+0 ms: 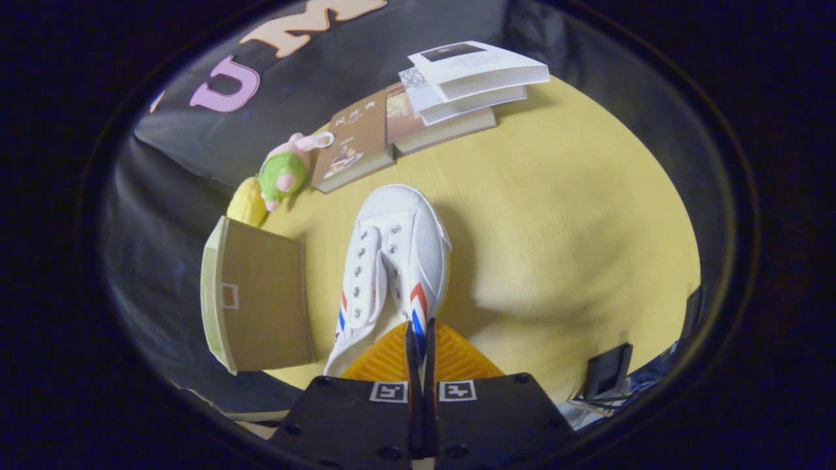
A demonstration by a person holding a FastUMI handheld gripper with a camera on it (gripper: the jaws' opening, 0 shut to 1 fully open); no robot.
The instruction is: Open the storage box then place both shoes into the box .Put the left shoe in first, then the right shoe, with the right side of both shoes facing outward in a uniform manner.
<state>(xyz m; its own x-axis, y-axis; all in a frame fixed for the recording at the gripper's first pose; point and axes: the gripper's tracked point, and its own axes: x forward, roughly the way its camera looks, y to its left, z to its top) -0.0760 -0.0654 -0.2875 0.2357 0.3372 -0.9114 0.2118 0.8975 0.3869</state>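
White shoe (396,261) hangs from gripper (420,339), toe pointing away, fingers pinched together on its right collar edge by red-blue stripes. Brown storage box (258,297) just left of shoe, apart from it. Yellow table (575,215) bare to right. Books (424,104), plush toy (284,171) beyond toe. Gripper tilted downward over table.

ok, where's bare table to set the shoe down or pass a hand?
Gripper is shut on the white shoe. The table is bare from the shoe across to its far edge, below the books. Crowded: cardboard box beside the shoe, plush toy by the books.
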